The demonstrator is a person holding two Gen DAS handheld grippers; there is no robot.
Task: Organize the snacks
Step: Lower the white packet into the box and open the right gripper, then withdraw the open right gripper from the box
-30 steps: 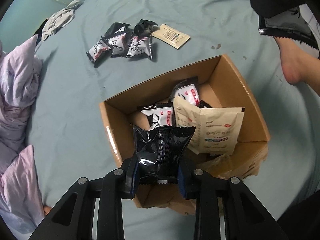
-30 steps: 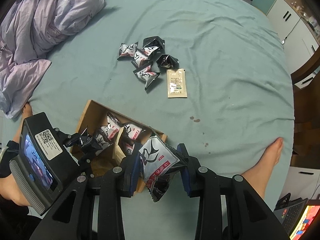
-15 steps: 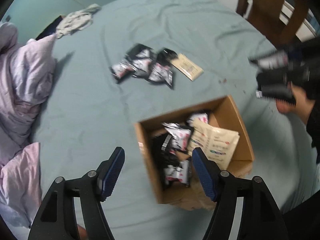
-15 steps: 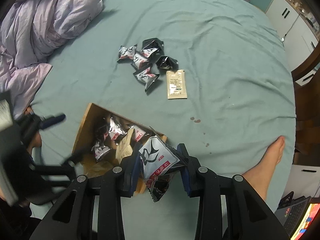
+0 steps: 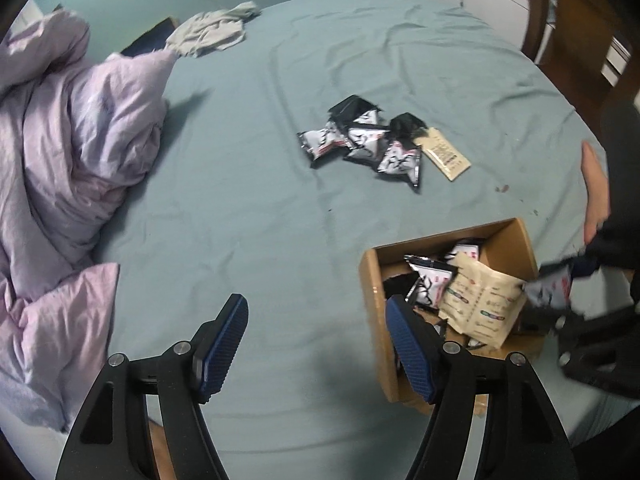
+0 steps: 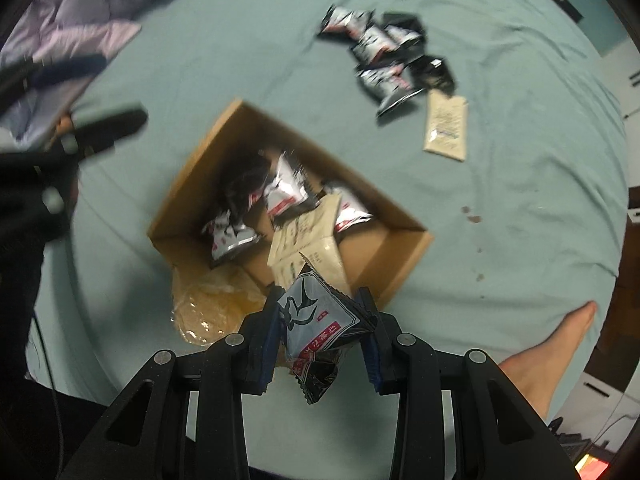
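Right wrist view: right claw (image 6: pixel 322 338) clamped on a black-and-silver foil snack packet (image 6: pixel 320 330) above the near corner of the open brown cardboard box (image 6: pixel 192 184); best released low, over its bare floor; left claw (image 5: pixel 316 346) wide, empty, beside the box.

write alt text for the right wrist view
The right tongs grip a black-and-white snack pack just above the near edge of an open cardboard box already holding several packs and a beige sachet. More packs and another sachet lie on the teal sheet beyond.
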